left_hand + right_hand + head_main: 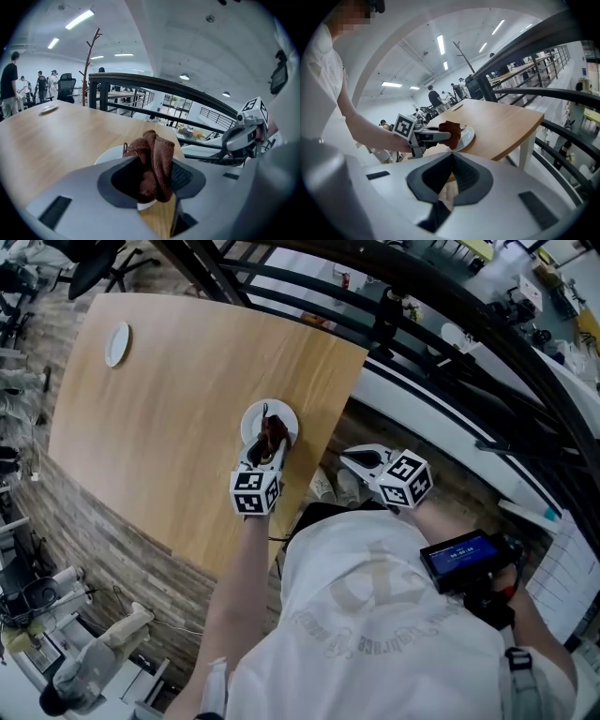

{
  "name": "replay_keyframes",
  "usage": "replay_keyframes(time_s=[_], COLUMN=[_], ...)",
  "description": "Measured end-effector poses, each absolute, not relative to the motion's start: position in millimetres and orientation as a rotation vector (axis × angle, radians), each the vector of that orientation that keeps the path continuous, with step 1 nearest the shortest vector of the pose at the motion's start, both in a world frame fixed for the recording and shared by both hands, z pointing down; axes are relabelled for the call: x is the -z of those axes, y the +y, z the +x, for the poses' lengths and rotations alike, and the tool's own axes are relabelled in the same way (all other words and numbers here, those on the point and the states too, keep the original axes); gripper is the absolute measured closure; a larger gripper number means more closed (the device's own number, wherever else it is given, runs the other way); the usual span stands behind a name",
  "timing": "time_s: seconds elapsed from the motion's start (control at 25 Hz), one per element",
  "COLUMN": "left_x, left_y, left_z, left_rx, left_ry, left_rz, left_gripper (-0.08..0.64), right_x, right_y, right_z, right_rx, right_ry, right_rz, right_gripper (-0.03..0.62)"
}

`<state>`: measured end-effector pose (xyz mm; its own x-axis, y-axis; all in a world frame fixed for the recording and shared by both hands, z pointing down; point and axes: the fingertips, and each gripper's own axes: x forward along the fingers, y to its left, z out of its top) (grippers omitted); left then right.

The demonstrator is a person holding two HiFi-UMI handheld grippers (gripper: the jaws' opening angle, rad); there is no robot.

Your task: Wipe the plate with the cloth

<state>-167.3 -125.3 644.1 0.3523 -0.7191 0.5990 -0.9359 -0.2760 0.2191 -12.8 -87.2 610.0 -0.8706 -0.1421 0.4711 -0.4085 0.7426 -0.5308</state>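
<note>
- My left gripper (152,182) is clamped on the cloth (153,157), a brown, bunched wad that fills the gap between the jaws and stands up above them.
- Just under and ahead of that gripper lies the plate (108,155), white and round. The cloth hangs down onto it, near the plate's middle as seen from my head.
- The plate rests flat on the surface (169,418), a pale wooden top, close to the edge on the gripper's right.
- My right gripper (450,174) has its jaws pressed together with nothing between them. It hangs to the right of the left one, off the edge of the surface and over the floor, well clear of the plate.
- Far ahead and to the left of my left gripper, a second plate (116,343) sits near the surface's far corner.
- Beyond the far edge runs a dark railing (164,86).
- Farther off to the left, past the surface, some people (9,84) stand in the hall.
</note>
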Motion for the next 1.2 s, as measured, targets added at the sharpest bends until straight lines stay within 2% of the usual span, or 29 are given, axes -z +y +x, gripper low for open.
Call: replay_keyframes(time_s=[0.6,1.2], left_x=[-633.9,-643.8], left_y=[-195.2,-147.6], left_z=[-215.0,-144.7], left_rx=[-0.46,-0.539], left_ry=[-1.533,-1.299], left_rz=[2.091,2.218], left_gripper=[0.391,0.391], right_x=[-622.5,-623.1], right_y=[-84.1,-85.0], right_z=[-4.2,-6.2], right_rx=[-0.934,-0.951], right_ry=[-2.487,-2.488], right_rz=[0.486,0.499], right_gripper=[0.578,0.578])
